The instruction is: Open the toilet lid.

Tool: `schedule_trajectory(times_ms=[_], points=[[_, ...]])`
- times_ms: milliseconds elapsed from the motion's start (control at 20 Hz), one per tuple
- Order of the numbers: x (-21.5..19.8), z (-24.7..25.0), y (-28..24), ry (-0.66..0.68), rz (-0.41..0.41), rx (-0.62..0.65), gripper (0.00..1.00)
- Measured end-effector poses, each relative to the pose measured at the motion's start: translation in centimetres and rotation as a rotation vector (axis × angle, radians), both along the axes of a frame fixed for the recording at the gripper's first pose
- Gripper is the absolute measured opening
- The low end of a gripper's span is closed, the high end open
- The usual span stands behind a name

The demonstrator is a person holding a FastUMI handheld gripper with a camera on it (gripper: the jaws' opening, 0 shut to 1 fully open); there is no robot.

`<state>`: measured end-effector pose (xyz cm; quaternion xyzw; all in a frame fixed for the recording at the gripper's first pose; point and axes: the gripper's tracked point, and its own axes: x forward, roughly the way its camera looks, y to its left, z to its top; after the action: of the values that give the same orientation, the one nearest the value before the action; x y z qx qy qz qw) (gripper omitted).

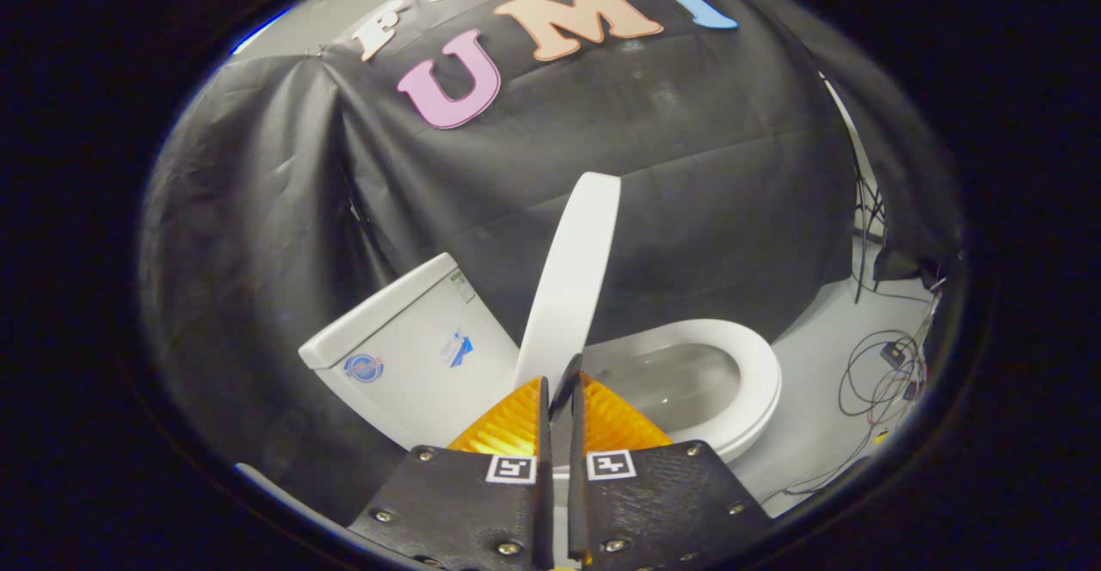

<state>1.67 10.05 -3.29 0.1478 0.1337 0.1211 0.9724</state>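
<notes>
The gripper (561,390) has its two fingers drawn close together, pinching the near edge of the smooth white plastic toilet lid (572,270), which stands raised almost upright, tilted slightly toward the white ceramic cistern (404,356) just beside it. Beyond the fingers on the other side, the white oval seat ring (757,365) lies flat over the open bowl.

The lid looks like a thin, rigid shell: light to swing on its hinge, glossy and likely slippery, so a grip on the rim's edge, where the fingers now sit, seems the sensible hold. It probably needs only a gentle push past vertical to rest against the cistern; let go too soon, it could fall back and slam onto the seat.

The toilet stands on a pale grey floor (826,330), with a tangle of dark cables (886,373) lying well apart from it. A creased black cloth wall (688,167) hangs behind everything.
</notes>
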Motion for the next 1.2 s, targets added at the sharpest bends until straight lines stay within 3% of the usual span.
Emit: schedule_trajectory(times_ms=[300, 1200], points=[[0.1, 0.6, 0.7, -0.029, -0.005, -0.115, 0.09], [0.0, 3.0, 5.2, -0.125, 0.018, -0.226, 0.10]])
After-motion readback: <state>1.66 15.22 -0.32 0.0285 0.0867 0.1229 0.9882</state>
